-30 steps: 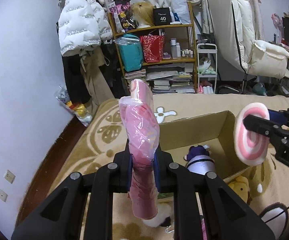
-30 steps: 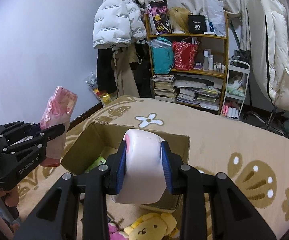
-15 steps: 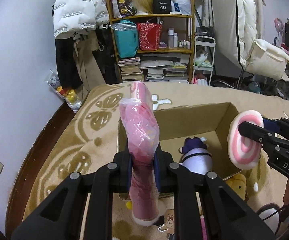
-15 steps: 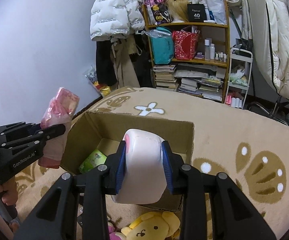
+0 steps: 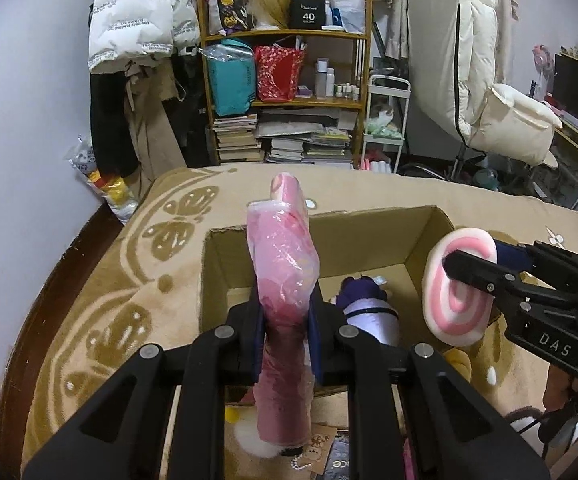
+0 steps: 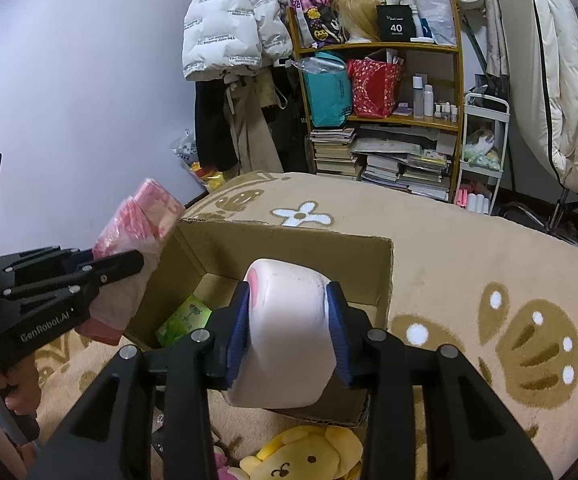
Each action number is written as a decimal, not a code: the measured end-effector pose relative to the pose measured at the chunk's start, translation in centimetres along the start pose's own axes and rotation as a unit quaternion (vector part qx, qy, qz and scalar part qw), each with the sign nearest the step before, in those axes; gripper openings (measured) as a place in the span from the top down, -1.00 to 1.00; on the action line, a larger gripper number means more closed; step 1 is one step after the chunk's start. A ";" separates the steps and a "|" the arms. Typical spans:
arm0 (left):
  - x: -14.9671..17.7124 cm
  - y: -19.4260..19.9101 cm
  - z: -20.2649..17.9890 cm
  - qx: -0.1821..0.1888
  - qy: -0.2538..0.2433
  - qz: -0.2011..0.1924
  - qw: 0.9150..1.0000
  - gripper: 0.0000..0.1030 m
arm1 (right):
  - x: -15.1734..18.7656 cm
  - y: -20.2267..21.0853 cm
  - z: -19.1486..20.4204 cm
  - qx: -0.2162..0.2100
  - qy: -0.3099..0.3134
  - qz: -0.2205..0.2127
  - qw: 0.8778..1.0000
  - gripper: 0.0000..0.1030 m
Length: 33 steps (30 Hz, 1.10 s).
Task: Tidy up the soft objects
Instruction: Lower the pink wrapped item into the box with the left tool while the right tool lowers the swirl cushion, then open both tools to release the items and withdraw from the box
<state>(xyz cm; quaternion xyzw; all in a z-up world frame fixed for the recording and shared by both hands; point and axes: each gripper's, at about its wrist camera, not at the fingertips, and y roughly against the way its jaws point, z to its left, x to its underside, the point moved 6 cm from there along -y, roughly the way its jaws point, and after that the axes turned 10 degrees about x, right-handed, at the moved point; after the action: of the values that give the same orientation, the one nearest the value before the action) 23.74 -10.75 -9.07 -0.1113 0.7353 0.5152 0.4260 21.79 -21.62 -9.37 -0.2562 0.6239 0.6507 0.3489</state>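
Observation:
My left gripper (image 5: 287, 340) is shut on a pink plastic-wrapped soft pack (image 5: 285, 272), held upright over the near edge of an open cardboard box (image 5: 373, 240); it also shows in the right wrist view (image 6: 129, 240). My right gripper (image 6: 287, 336) is shut on a pink-and-white swirl roll cushion (image 6: 285, 336), held over the box's near right side; it shows in the left wrist view (image 5: 457, 284). Inside the box lie a purple-and-white plush (image 5: 365, 304) and a green packet (image 6: 185, 316).
The box stands on a beige patterned blanket (image 6: 469, 248). A yellow plush (image 6: 309, 456) and small items lie on the blanket in front of the box. A cluttered shelf (image 5: 285, 92), hanging coats and a white chair stand behind.
Both grippers have moved forward and lower toward the box with their loads; the box now looks larger and closer in both views.

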 end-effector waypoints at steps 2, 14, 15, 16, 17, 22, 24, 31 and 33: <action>0.1 -0.3 -0.5 0.004 -0.007 0.010 1.000 0.65 | 0.1 -0.1 -0.1 -0.001 -0.002 0.002 1.000 0.16; 0.8 -0.8 -1.0 -0.042 -0.042 0.036 0.998 0.63 | 0.6 -0.5 -0.5 -0.003 -0.009 0.012 1.000 0.06; 0.9 -0.9 -0.8 -0.048 -0.040 0.039 0.997 0.63 | 0.6 -0.6 -0.6 -0.002 -0.011 0.013 1.000 0.04; 0.9 -0.9 -0.6 -0.051 -0.039 0.040 0.997 0.62 | 0.6 -0.6 -0.7 -0.002 -0.011 0.014 1.000 0.03; 0.9 -0.8 -0.4 -0.054 -0.037 0.041 0.997 0.61 | 0.6 -0.5 -0.7 -0.002 -0.012 0.015 1.000 -0.02; 1.0 -0.6 0.7 -0.064 -0.018 0.052 0.996 0.59 | 0.3 -0.2 -1.1 0.001 -0.018 0.007 1.000 -0.29; 1.1 -0.3 0.9 -0.069 -0.018 0.053 0.996 0.59 | 0.2 0.0 -1.2 0.001 -0.020 0.006 1.000 -0.32; 1.3 1.8 1.3 -0.077 0.003 0.049 0.996 0.30 | 0.1 0.9 -1.4 0.007 -0.027 0.016 0.999 -0.55; 1.6 2.7 1.2 -0.086 0.005 0.044 0.995 -0.07 | 0.1 1.4 -1.3 0.006 -0.030 0.019 0.999 -0.71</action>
<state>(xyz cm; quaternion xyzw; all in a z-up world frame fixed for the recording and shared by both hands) 21.74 -8.07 -8.56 -0.1174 0.6946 0.5940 0.3884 20.54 -22.88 -8.68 -0.2228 0.6217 0.6612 0.3559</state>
